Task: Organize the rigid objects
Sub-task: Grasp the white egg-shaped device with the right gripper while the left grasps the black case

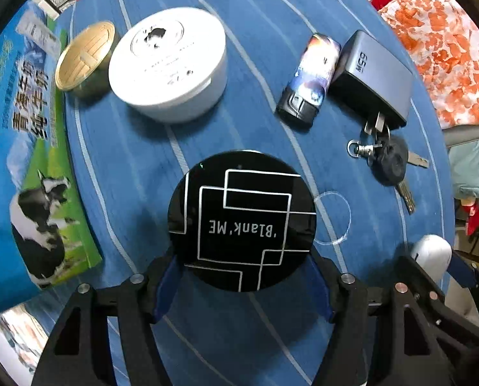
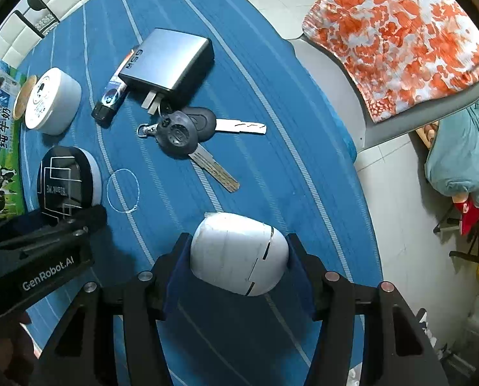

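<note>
- Black round tin (image 1: 242, 222): clamped between the left gripper (image 1: 242, 276) jaws, over the blue worktop (image 1: 207, 337).
- White egg-shaped case (image 2: 239, 254): pinched in the right gripper (image 2: 239, 270) jaws.
- Keys (image 2: 188, 135), charger (image 2: 168, 61): ahead of the right jaws.
- Step: carrying; next, probably placement beside the grouped items.

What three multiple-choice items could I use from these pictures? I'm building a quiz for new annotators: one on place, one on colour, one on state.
1. Where does the lighter lie?
A. beside the grey charger
B. inside the white round box
C. on the chair

2. What colour is the tablecloth?
A. red
B. blue with pale stripes
C. plain white

3. What does the left hand-held gripper hold?
A. nothing
B. the keys
C. the black round case

Answers: 1 A, they lie side by side. 2 B, both views show it. 3 C, the fingers flank it.
</note>
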